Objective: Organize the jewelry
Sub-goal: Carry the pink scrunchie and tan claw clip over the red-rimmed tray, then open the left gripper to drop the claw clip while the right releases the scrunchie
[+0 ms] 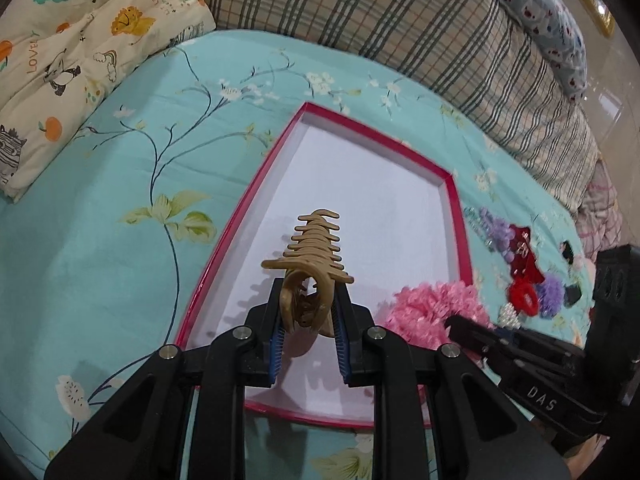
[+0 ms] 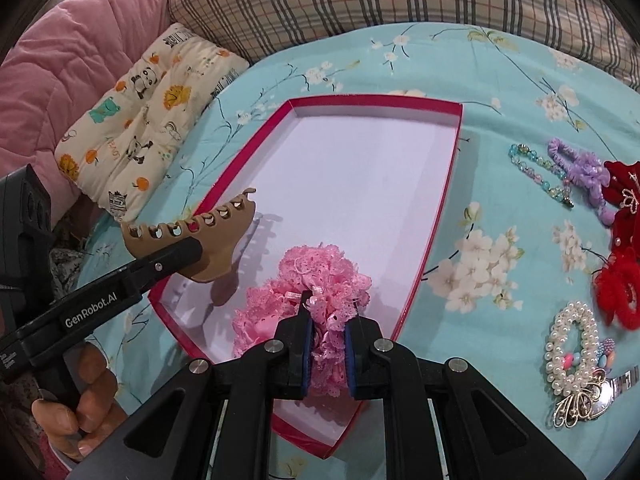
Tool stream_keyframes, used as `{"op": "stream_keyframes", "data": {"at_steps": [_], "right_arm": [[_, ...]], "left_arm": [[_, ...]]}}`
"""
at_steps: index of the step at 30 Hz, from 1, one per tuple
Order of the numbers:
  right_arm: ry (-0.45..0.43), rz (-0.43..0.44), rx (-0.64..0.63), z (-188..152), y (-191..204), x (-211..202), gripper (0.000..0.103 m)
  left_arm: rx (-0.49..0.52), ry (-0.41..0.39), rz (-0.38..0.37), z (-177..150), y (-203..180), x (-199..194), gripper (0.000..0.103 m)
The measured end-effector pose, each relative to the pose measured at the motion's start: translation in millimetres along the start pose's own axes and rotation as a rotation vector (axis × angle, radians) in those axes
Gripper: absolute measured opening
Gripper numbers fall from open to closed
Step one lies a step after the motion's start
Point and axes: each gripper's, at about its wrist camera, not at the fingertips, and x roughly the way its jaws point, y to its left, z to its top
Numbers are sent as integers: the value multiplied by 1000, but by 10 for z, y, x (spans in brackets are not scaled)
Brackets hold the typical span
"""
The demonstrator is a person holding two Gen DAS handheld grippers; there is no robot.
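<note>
A shallow red-rimmed box [image 1: 256, 196] with a white floor lies on the teal bedspread; it also shows in the right wrist view [image 2: 440, 216]. My left gripper [image 1: 310, 308] is shut on a tan hair claw clip [image 1: 316, 248] and holds it above the box's near end; the clip also shows in the right wrist view [image 2: 216, 236]. My right gripper [image 2: 328, 320] is shut on a pink lace scrunchie [image 2: 316, 280], held over the box's near right part; the scrunchie shows in the left wrist view [image 1: 428, 308].
Right of the box lie a bead bracelet [image 2: 536, 168], a purple scrunchie [image 2: 580, 168], red hair pieces [image 2: 624, 240] and a pearl hair piece [image 2: 572, 352]. A cartoon-print pillow [image 2: 144, 120] lies left, a plaid quilt [image 1: 400, 20] behind.
</note>
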Motion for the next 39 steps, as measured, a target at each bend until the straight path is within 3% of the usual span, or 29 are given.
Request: {"op": "stream_keyframes", "data": {"at_steps": [12,19,22,25,39], "right_arm": [[33,-14,-4,-50,-3,100,16],[37,-13,6,-60,-9,90,20],[33,2,9,-68,-1,48,30],[20,-10,3,-68,25,-11,47],[-15,-9,31,-100,-105,-259,47]], "left_arm": [[25,59,8,-85,37,-16,21],[17,78,23,-112,68,-24,33],[12,77,28,-135,85,-54,42],[8,73,35,-153,95,-98,46],[17,57,30,-283,-29,-382,52]]}}
